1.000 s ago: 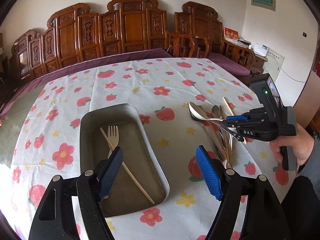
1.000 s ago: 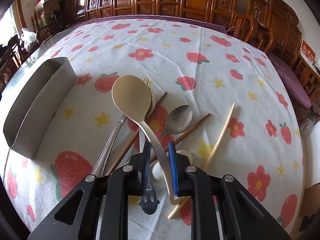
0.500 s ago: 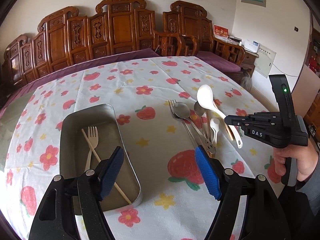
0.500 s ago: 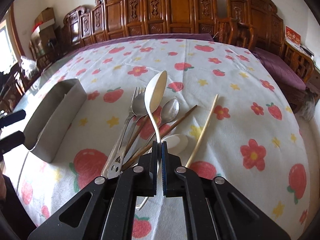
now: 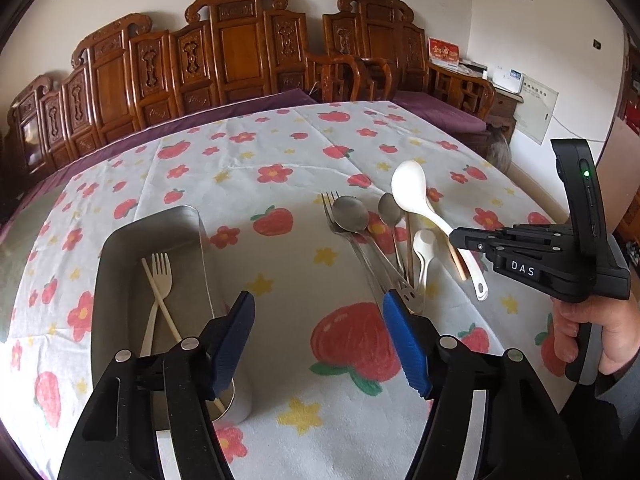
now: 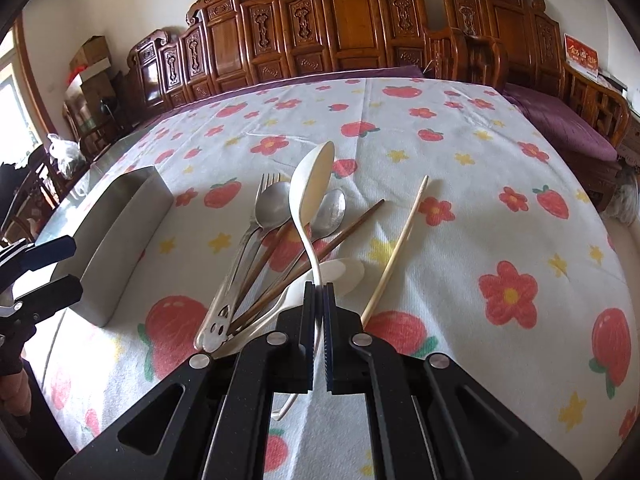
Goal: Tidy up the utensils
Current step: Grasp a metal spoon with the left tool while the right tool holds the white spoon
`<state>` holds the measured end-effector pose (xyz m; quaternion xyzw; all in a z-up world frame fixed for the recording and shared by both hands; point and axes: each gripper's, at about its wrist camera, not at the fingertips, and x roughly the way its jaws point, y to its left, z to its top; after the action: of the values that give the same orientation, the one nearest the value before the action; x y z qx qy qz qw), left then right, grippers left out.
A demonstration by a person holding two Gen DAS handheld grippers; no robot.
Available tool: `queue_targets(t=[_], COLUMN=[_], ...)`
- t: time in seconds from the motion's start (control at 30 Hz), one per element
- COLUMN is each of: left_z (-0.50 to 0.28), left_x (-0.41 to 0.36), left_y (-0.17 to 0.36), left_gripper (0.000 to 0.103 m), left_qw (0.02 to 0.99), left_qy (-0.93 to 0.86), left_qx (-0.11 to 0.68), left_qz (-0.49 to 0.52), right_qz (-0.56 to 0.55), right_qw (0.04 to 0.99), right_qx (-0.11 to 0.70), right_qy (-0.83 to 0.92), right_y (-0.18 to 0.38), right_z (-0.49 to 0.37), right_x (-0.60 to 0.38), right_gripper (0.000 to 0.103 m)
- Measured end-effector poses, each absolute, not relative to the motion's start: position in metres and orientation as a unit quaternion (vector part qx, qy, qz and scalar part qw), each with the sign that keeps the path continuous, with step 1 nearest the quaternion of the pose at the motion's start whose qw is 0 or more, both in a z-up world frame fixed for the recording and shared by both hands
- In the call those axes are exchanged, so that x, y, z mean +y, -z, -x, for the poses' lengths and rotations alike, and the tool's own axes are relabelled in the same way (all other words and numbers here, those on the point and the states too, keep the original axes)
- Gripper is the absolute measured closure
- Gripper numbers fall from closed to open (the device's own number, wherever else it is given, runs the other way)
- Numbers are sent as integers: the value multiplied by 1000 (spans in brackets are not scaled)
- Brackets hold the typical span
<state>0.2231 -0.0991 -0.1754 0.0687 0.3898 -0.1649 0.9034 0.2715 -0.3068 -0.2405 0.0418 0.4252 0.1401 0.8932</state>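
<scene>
Right tongs (image 6: 318, 320) lifted white ladle (image 6: 312, 188), angled downward, left tongs (image 5: 320, 332) closing, empty

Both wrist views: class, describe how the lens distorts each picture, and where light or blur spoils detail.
Left wrist view: fisheye bows the wooden bench and darkens the corners; the metal tray and big white spoon are sharp. Right wrist view: same bending; the window at the left edge is blown out, while the tablecloth is evenly lit.

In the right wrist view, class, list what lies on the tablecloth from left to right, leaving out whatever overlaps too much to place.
Rectangular steel tray → metal fork → big cream plastic ladle spoon held in the right claw → dark brown wooden chopstick → pale bamboo chopstick.
</scene>
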Motion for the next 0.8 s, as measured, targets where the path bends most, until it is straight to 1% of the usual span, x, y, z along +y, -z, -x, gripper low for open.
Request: queue_targets(t=[0.17,0.27,0.3,0.37,0.4,0.43,0.47,0.53,0.67,0.77,0.8], left_z=[-240,-252,-255,-263,-267,-272,-276,-284,-306,-318,-321], left_x=[-121,-136,-141,-151,-155,-160,-164,-172,-185,-188,-188], left_y=[185,192,193,197,199,201,202,205,216,224,226], left_gripper=[43,46,48,57,63,66,66,71,72,78,78], left_qw=[897,892,891,887,884,882,880,878,867,858,857], left_qy=[164,165,165,167,168,171,172,172,163,154,150], left_qx=[404,414,417,424,429,433,436,442,467,488,491], left_qz=[-71,-71,-72,-75,-75,-74,-72,-72,-62,-48,-46], right_qz=[-58,-71,-74,-79,-79,-80,-82,-90,-105,-115,-117], right_qw=[895,896,896,896,897,897,897,897,898,898,898], right_qx=[421,419,418,415,414,412,411,410,404,399,398], right_qy=[-134,-129,-128,-133,-135,-137,-138,-141,-142,-144,-145], right_y=[240,238,238,237,236,235,234,233,230,227,227], right_z=[-279,-281,-282,-283,-283,-283,-283,-284,-284,-285,-285], right_x=[-323,-333,-335,-337,-337,-336,-336,-338,-343,-345,-345], right_gripper=[99,99,99,99,99,99,99,99,99,98,98])
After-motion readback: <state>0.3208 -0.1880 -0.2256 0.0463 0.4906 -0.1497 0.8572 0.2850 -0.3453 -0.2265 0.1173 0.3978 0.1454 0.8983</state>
